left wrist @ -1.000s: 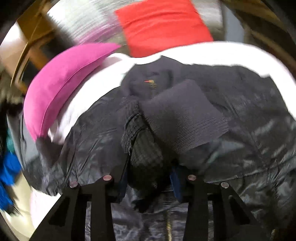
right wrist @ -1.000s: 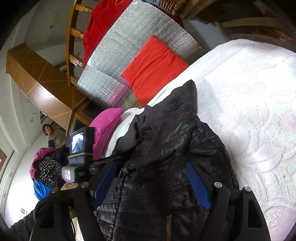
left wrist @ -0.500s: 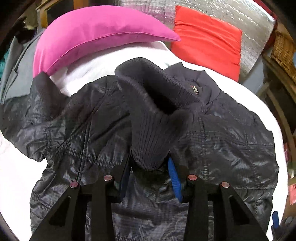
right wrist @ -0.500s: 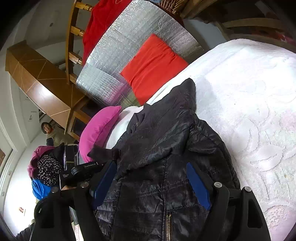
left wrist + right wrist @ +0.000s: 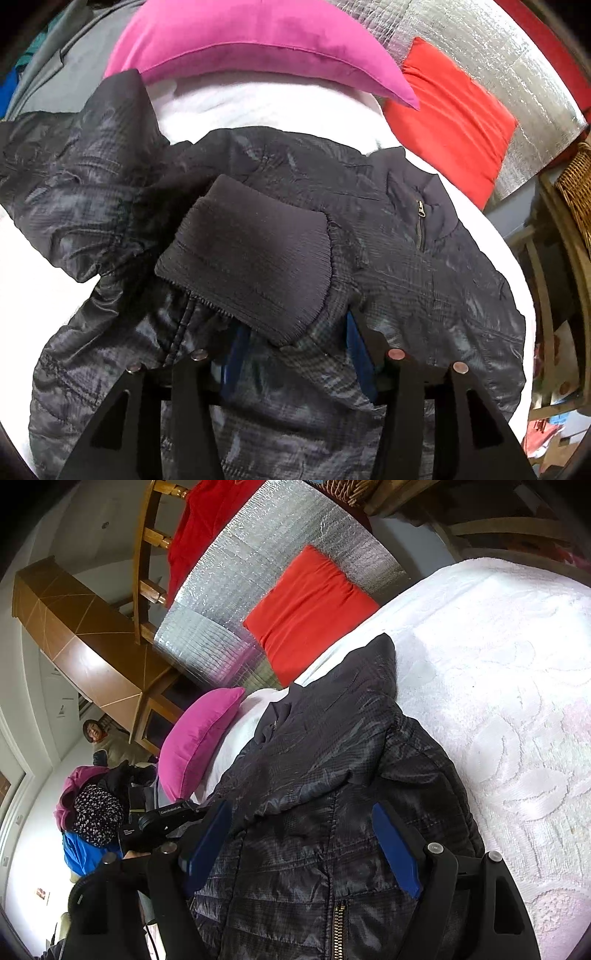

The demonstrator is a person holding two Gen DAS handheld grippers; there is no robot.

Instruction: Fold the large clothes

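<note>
Left wrist view. Black quilted jacket (image 5: 424,280) lies spread on a white bedspread (image 5: 258,107), collar and zip pull towards the far right. One sleeve is folded across the chest; its ribbed knit cuff (image 5: 251,254) sits on top of the jacket body, lower edge just in front of the tool. Left gripper (image 5: 295,354) points down at the jacket, jaws opening. The cuff's lower corner and a fold of jacket fabric lie between the blue pads (image 5: 356,350); the left pad is partly hidden by fabric, and the cloth looks loose, not pinched. Magenta pillow (image 5: 258,44) lies at the head of the bed, red cushion (image 5: 454,118) beside it against a silver foil sheet (image 5: 491,55). Wicker basket (image 5: 576,184) at the far right edge.

Right wrist view. Right gripper (image 5: 301,843) hovers low over the jacket's lower front, jaws wide apart, pads clear of the cloth, nothing grasped. Brass zip (image 5: 338,919) runs between the fingers. The jacket's far shoulder rises to a peak against the bedspread. The left tool's black body (image 5: 162,819) shows at the left, at the jacket's edge. A person (image 5: 107,742) stands in the background near a pile of clothes (image 5: 92,805) and a wooden cabinet (image 5: 85,646).
</note>
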